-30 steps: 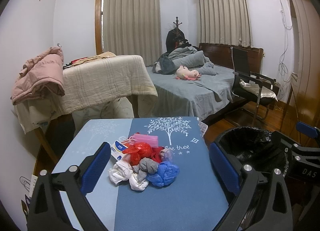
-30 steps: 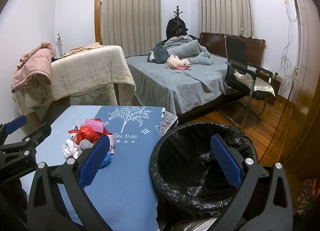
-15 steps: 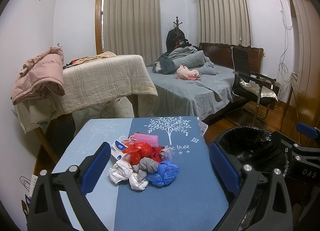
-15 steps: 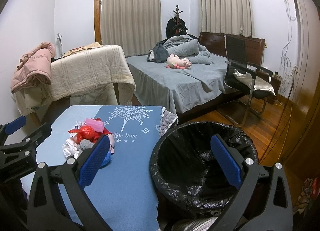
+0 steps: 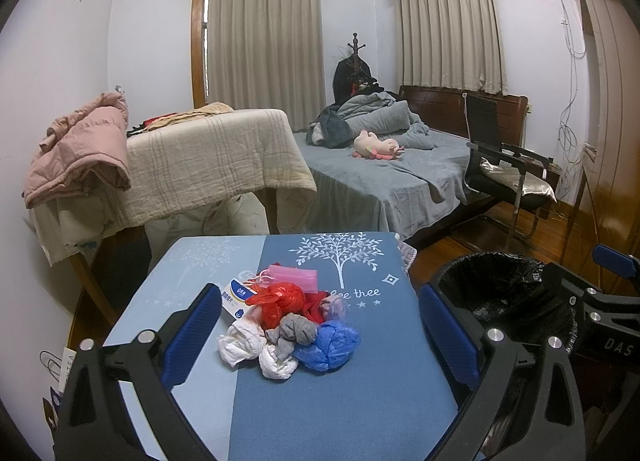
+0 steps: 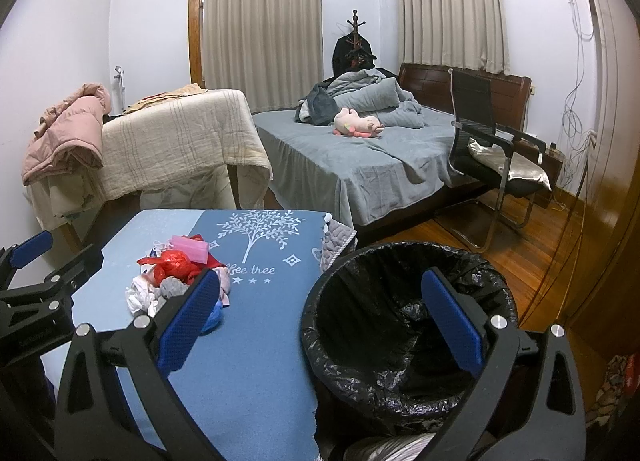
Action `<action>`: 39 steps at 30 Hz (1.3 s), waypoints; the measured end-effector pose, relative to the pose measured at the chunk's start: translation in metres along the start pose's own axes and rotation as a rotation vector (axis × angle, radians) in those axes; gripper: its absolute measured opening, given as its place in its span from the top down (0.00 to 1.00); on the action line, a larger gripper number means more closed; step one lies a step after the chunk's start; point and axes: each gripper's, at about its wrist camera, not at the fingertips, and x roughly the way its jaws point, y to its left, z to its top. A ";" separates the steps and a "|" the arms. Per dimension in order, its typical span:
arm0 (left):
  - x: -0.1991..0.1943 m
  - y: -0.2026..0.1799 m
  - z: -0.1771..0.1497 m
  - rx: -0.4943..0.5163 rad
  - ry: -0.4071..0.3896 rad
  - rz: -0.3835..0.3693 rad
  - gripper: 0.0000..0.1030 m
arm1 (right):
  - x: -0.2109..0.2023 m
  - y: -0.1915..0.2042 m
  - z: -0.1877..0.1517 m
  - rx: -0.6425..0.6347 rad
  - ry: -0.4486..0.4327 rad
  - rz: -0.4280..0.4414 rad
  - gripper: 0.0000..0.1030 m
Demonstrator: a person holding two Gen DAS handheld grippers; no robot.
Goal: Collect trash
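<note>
On the tabletop [image 5: 320, 401] sat the trash pile [image 5: 288, 325], framed by the wide-open, empty left tool [image 5: 320, 337]; right tool [image 6: 316, 321], likewise agape, hovered over the bin [image 6: 400, 325], presumably staged for drop-off.

Trash pile [image 5: 290, 321]: crumpled red, blue, white, grey wads, heaped ahead between your left gripper [image 5: 320, 335] fingers. Bin [image 6: 404, 325], black-lined, open, under your right gripper [image 6: 320, 325].

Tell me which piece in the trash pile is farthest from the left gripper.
The flat pink face mask, at the pile's far edge nearest the printed tree. The white wads and blue bag lie nearer the left gripper.
</note>
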 end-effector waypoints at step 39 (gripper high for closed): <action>0.006 0.020 -0.006 -0.011 0.006 0.013 0.06 | 0.015 0.022 0.001 -0.007 0.002 0.018 0.05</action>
